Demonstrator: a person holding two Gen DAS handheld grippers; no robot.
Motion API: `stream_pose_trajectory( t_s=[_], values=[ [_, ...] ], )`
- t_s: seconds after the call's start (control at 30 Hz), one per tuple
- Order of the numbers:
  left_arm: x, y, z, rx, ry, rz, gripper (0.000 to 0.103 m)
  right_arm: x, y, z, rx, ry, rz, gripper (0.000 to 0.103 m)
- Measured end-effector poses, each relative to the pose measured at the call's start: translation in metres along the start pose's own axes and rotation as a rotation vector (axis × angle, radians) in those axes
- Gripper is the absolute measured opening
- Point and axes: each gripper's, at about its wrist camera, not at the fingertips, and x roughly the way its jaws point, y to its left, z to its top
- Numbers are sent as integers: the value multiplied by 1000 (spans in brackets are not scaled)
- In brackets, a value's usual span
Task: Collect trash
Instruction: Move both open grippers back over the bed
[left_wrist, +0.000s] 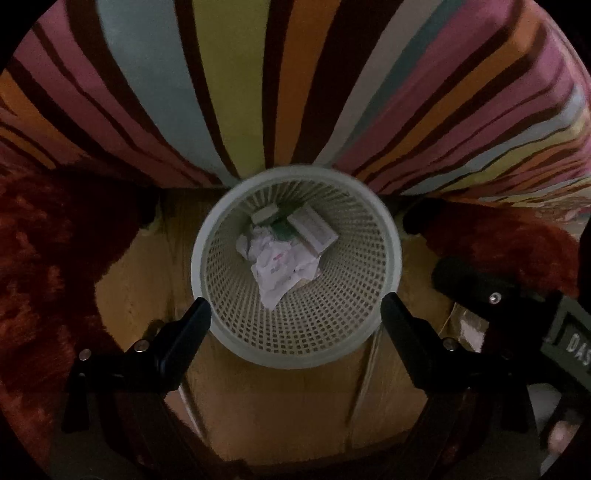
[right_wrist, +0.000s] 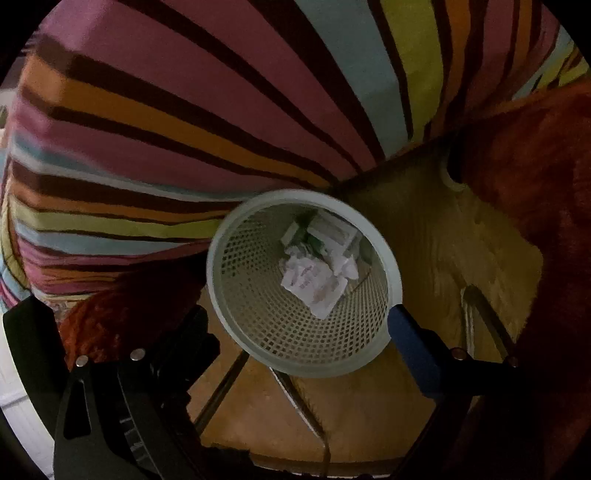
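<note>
A pale mesh waste basket (left_wrist: 295, 339) stands on a wooden floor against a striped bed side. It holds crumpled white paper (left_wrist: 277, 266), a flat white box (left_wrist: 314, 229) and other scraps. My left gripper (left_wrist: 295, 310) is open and empty, held above the basket's near rim. The basket also shows in the right wrist view (right_wrist: 306, 350), with the paper (right_wrist: 314, 284) inside. My right gripper (right_wrist: 295, 328) is open and empty above the near rim, its blue-padded finger (right_wrist: 413, 350) at the right.
A bed with a multicoloured striped cover (left_wrist: 258, 74) rises behind the basket. A dark red fluffy rug (left_wrist: 44, 258) lies to the left and right (left_wrist: 498, 240). The other gripper's body (left_wrist: 517, 314) shows at the right of the left wrist view.
</note>
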Motion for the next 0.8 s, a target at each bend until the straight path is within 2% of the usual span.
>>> stream_pose_trajectory(
  t_s=[0.13,0.27,0.4,0.5,0.53,0.6,0.63,0.7,0.77,0.8],
  values=[
    [-24,1,-5,11,-83,-19,90,-19,9,-5,-63,-63,-15,93],
    [-37,7,-9,-5,-135,-32,90,-36,15,-11,-96,-139,-39,93],
    [-57,7,-10,7,-204,-17,90,-58,18,-16,-120,-226,-44,93],
    [-77,5,-11,24,-298,-2,90,-74,22,-19,-142,-309,-47,94],
    [-86,4,-11,32,-337,9,90,-84,26,-21,-160,-364,-55,94],
    [-97,4,-9,41,-387,21,90,-90,27,-22,-172,-394,-61,94],
    [-102,4,-9,43,-404,20,90,-100,31,-24,-193,-447,-71,94],
    [-114,5,-5,49,-454,19,90,-107,33,-25,-202,-479,-78,94],
    [-126,7,-4,47,-515,28,90,-122,41,-25,-232,-566,-91,94],
    [-131,8,-3,44,-538,27,90,-124,42,-26,-239,-580,-92,94]
  ],
)
